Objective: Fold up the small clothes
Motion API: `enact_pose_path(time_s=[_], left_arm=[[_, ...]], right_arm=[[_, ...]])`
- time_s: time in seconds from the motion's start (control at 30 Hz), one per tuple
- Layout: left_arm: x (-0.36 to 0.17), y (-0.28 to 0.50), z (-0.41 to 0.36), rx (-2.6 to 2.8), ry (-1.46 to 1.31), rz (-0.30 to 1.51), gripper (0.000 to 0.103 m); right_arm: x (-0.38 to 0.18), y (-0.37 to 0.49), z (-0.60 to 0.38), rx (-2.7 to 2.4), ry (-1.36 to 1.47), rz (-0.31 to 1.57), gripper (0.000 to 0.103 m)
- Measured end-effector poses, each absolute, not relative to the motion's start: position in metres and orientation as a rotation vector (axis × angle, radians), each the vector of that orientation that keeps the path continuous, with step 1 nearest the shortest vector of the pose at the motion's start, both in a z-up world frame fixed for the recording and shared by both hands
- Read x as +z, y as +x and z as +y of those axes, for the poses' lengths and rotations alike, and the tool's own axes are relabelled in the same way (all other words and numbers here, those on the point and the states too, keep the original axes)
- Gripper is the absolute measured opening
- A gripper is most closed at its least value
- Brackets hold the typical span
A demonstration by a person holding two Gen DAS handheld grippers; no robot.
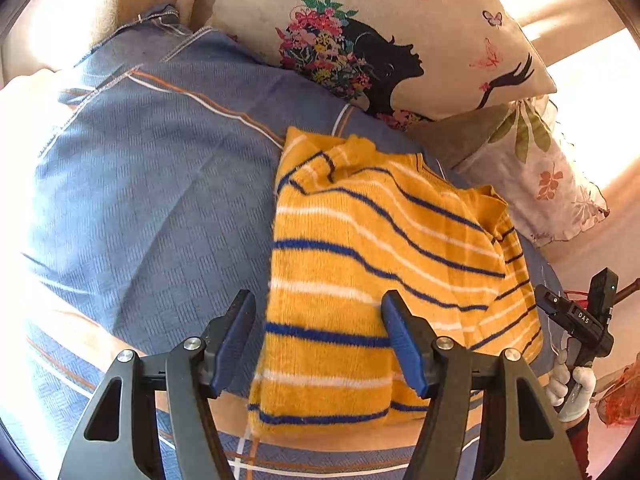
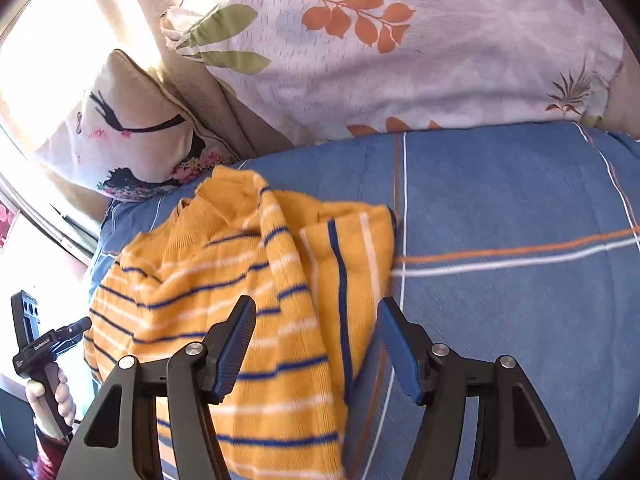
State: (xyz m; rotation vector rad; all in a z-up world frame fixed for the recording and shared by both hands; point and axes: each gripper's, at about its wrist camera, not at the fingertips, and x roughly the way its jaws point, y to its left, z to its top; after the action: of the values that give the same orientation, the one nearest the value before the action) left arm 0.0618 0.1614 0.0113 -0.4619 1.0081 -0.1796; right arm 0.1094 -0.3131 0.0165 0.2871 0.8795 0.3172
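Note:
A yellow knitted garment (image 1: 360, 240) with blue and white stripes lies crumpled and partly folded on the blue bed cover (image 1: 160, 200). My left gripper (image 1: 318, 296) hangs open just above the garment's near left edge, its pads clear of the knit. In the right wrist view, my right gripper (image 2: 316, 300) stands open over the right side of the garment (image 2: 240, 280), where a flap is turned over. Each gripper also shows in the other view, held in a hand: the right gripper (image 1: 550, 300) at the garment's right edge, the left gripper (image 2: 78, 326) at its left.
The bed cover (image 2: 500, 320) has orange and white lines. A cream pillow (image 1: 360, 40) printed with a black silhouette and flowers leans behind the garment. Beside it is a white leaf-print pillow (image 2: 400, 40). Bright sunlight washes out the far edges.

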Motion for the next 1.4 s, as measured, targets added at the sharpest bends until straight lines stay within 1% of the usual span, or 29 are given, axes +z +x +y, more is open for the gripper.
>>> enact_pose_path(time_s=[0.07, 0.1, 0.13, 0.17, 0.2, 0.3, 0.33, 0.37, 0.4, 0.5, 0.6, 0.67, 0.73, 0.77, 0.8, 0.83, 0.87, 0.9, 1.0, 1.1, 1.13, 1.17, 1.2, 1.23, 1.3, 1.37, 1.4], left_arm=[[0.004, 0.061, 0.155, -0.198, -0.487, 1.024, 0.064], [0.003, 0.059, 0.151, -0.207, -0.484, 1.025, 0.064], [0.003, 0.059, 0.146, -0.197, -0.451, 1.028, 0.06], [0.004, 0.059, 0.141, -0.185, -0.416, 1.034, 0.034], [0.006, 0.06, 0.139, -0.19, -0.41, 1.049, 0.021], [0.021, 0.052, 0.144, -0.211, -0.454, 1.025, 0.013], [0.025, 0.047, 0.146, -0.22, -0.461, 1.019, 0.012], [0.028, 0.041, 0.148, -0.222, -0.464, 1.016, 0.009], [0.028, 0.036, 0.15, -0.218, -0.461, 1.016, 0.009], [0.017, 0.028, 0.156, -0.17, -0.445, 1.045, 0.009], [0.007, 0.027, 0.164, -0.157, -0.481, 1.07, 0.009], [0.014, 0.021, 0.167, -0.169, -0.488, 1.042, 0.009], [0.028, 0.012, 0.164, -0.167, -0.448, 0.989, 0.01], [0.034, 0.009, 0.162, -0.173, -0.425, 0.963, 0.017], [0.04, 0.006, 0.16, -0.179, -0.406, 0.939, 0.023], [0.045, 0.006, 0.157, -0.184, -0.391, 0.919, 0.037], [0.047, 0.007, 0.154, -0.191, -0.378, 0.903, 0.046], [0.049, 0.008, 0.151, -0.193, -0.365, 0.892, 0.048], [0.044, 0.016, 0.145, -0.167, -0.338, 0.901, 0.049], [0.039, 0.023, 0.142, -0.141, -0.322, 0.899, 0.049], [0.038, 0.024, 0.143, -0.144, -0.331, 0.898, 0.049], [0.037, 0.025, 0.145, -0.144, -0.341, 0.899, 0.049], [0.035, 0.027, 0.148, -0.135, -0.348, 0.902, 0.049], [0.033, 0.028, 0.151, -0.122, -0.351, 0.905, 0.049], [0.027, 0.031, 0.159, -0.1, -0.368, 0.921, 0.049], [0.018, 0.035, 0.166, -0.119, -0.414, 0.941, 0.054], [0.014, 0.036, 0.168, -0.127, -0.432, 0.952, 0.056]], right_arm=[[0.009, 0.103, -0.309, 0.334, 0.27, 0.885, 0.068], [0.005, 0.101, -0.304, 0.345, 0.254, 0.893, 0.059], [0.001, 0.1, -0.3, 0.361, 0.242, 0.905, 0.048], [-0.003, 0.1, -0.295, 0.372, 0.237, 0.923, 0.028], [-0.006, 0.099, -0.294, 0.374, 0.24, 0.939, 0.021], [-0.004, 0.089, -0.304, 0.412, 0.308, 0.947, 0.016], [-0.002, 0.083, -0.312, 0.426, 0.335, 0.945, 0.014], [0.0, 0.074, -0.32, 0.436, 0.357, 0.943, 0.007], [0.001, 0.064, -0.329, 0.441, 0.376, 0.943, 0.006], [-0.009, 0.041, -0.348, 0.421, 0.401, 0.956, 0.007], [-0.021, 0.03, -0.349, 0.301, 0.297, 0.986, 0.009], [-0.012, 0.026, -0.347, 0.265, 0.266, 0.963, 0.01], [0.012, 0.021, -0.344, 0.252, 0.276, 0.889, 0.025], [0.026, 0.019, -0.34, 0.251, 0.264, 0.839, 0.045], [0.041, 0.018, -0.332, 0.267, 0.237, 0.781, 0.061], [0.054, 0.02, -0.319, 0.293, 0.199, 0.734, 0.067], [0.062, 0.026, -0.303, 0.313, 0.152, 0.708, 0.074], [0.069, 0.034, -0.283, 0.327, 0.093, 0.695, 0.075], [0.066, 0.067, -0.217, 0.344, -0.125, 0.693, 0.075], [0.038, 0.114, -0.156, 0.255, -0.382, 0.728, 0.075], [0.03, 0.126, -0.148, 0.238, -0.416, 0.747, 0.072], [0.021, 0.138, -0.142, 0.24, -0.423, 0.78, 0.042], [0.016, 0.15, -0.142, 0.257, -0.391, 0.828, 0.007], [0.014, 0.162, -0.146, 0.249, -0.349, 0.867, 0.006], [0.015, 0.182, -0.174, 0.162, -0.269, 0.872, 0.006], [0.011, 0.203, -0.208, 0.062, -0.163, 0.906, 0.006], [0.004, 0.211, -0.23, 0.029, -0.091, 0.943, 0.01]])
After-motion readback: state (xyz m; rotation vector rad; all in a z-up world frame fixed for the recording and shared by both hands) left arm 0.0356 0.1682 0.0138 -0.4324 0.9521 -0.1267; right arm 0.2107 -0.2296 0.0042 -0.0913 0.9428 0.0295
